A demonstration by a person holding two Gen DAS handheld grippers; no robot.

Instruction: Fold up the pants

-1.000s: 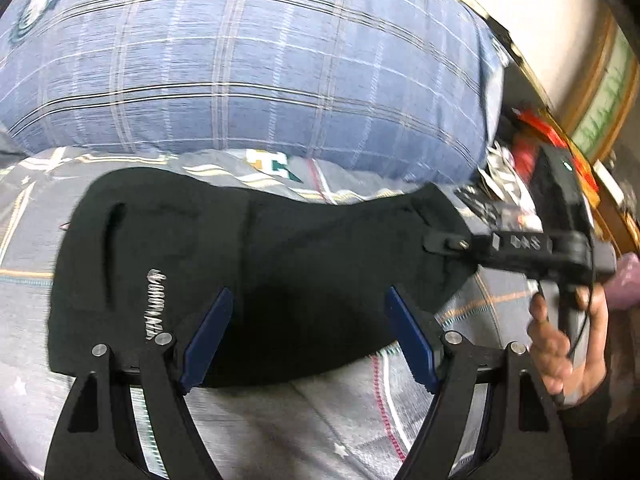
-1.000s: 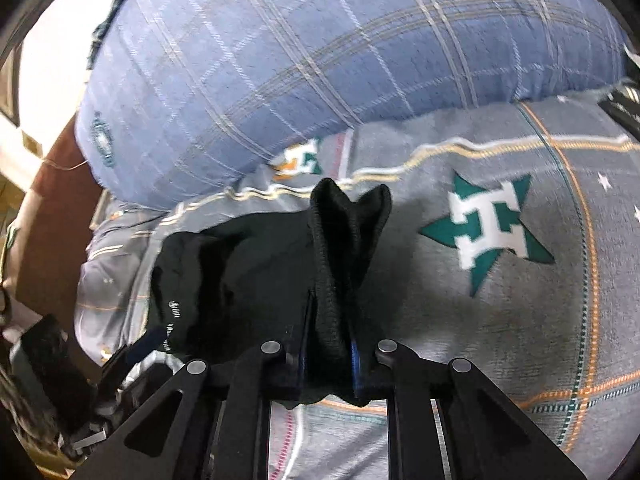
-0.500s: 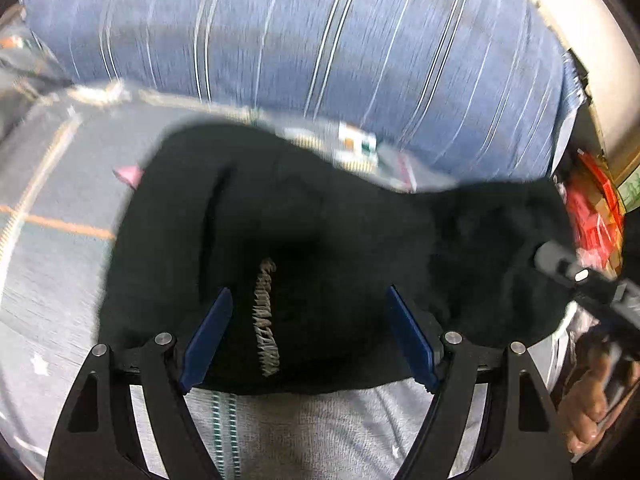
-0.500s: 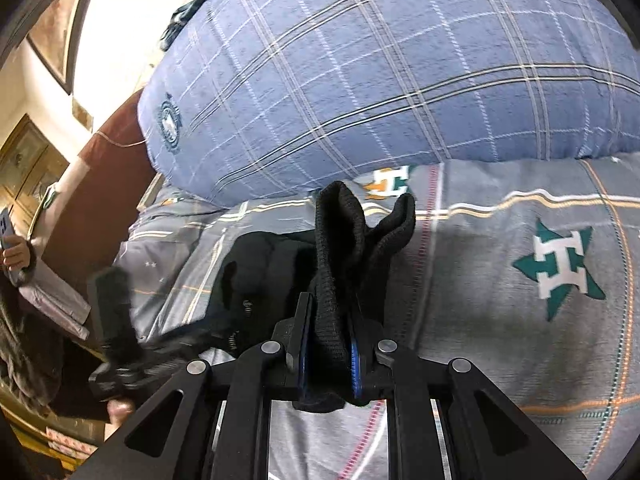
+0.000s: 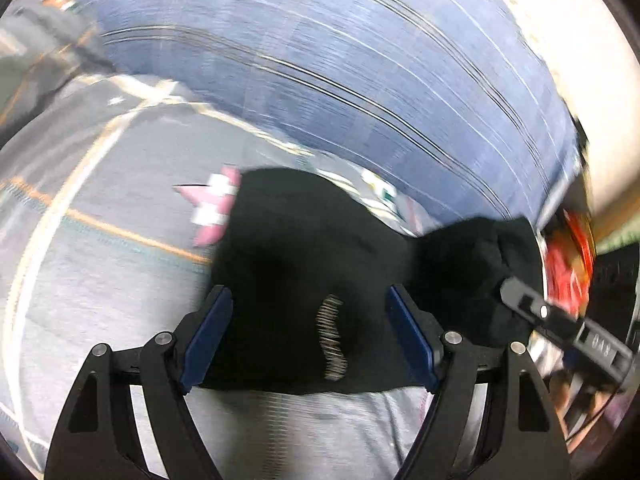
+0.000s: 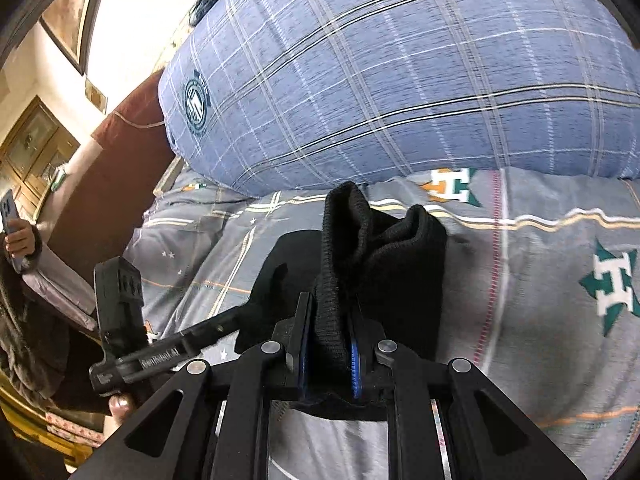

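Observation:
The black pants point(image 5: 304, 264) lie bunched on the grey patterned bedsheet point(image 5: 100, 280), with a pale printed logo point(image 5: 331, 340) facing up. My left gripper point(image 5: 308, 340) is open, its blue-padded fingers standing wide on either side of the cloth above its near edge. My right gripper point(image 6: 329, 344) is shut on a ribbed black fold of the pants point(image 6: 384, 248) and holds it up off the sheet. The right gripper also shows at the right edge of the left wrist view point(image 5: 560, 328). The left gripper shows in the right wrist view point(image 6: 160, 344).
A large blue plaid pillow point(image 6: 400, 80) lies right behind the pants. The grey sheet point(image 6: 560, 248) carries green star prints. A person holding a phone point(image 6: 16, 220) sits at the far left by a wooden cabinet. Red clutter point(image 5: 572, 264) lies at the bed's right side.
My left gripper has swung left and nearer over the pants, so the logo now lies between its fingers. My right gripper has lifted its held fold and shifted; the left view is motion-blurred.

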